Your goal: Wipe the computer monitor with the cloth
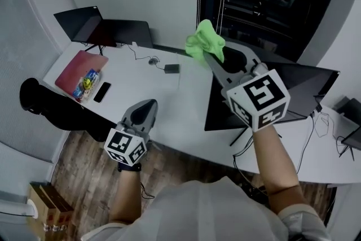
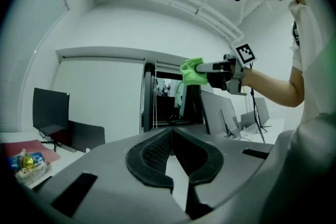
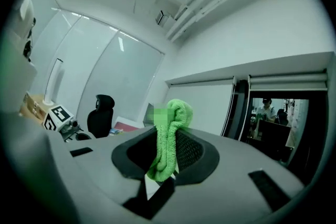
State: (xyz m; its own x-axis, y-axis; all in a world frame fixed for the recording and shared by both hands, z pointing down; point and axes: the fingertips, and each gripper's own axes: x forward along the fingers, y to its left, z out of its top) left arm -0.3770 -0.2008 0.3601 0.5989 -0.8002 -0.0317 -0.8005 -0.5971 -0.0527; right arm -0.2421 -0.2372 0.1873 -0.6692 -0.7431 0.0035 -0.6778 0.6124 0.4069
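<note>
Holds green cloth (image 1: 202, 42) clamped in right tongs (image 1: 212, 55) above the table (image 1: 141, 84), apart from the dark monitor (image 1: 307, 84); carries left tongs (image 1: 148, 106) closed and empty near the table's edge; seemingly yet to start wiping

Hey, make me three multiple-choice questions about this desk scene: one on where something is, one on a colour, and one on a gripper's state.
1. Where does the flat black phone lie on the white desk?
A. beside the red folder
B. under the dark monitor
C. against the wall

2. What colour is the fluffy cloth clamped in the right gripper?
A. white
B. green
C. blue

3. How do the jaws of the left gripper stand?
A. wide apart
B. shut on a cable
C. together, with nothing between

Answers:
1 A: the head view shows the phone next to the folder.
2 B: every view shows it bright green.
3 C: that gripper's own view shows the tips meeting, empty.
</note>
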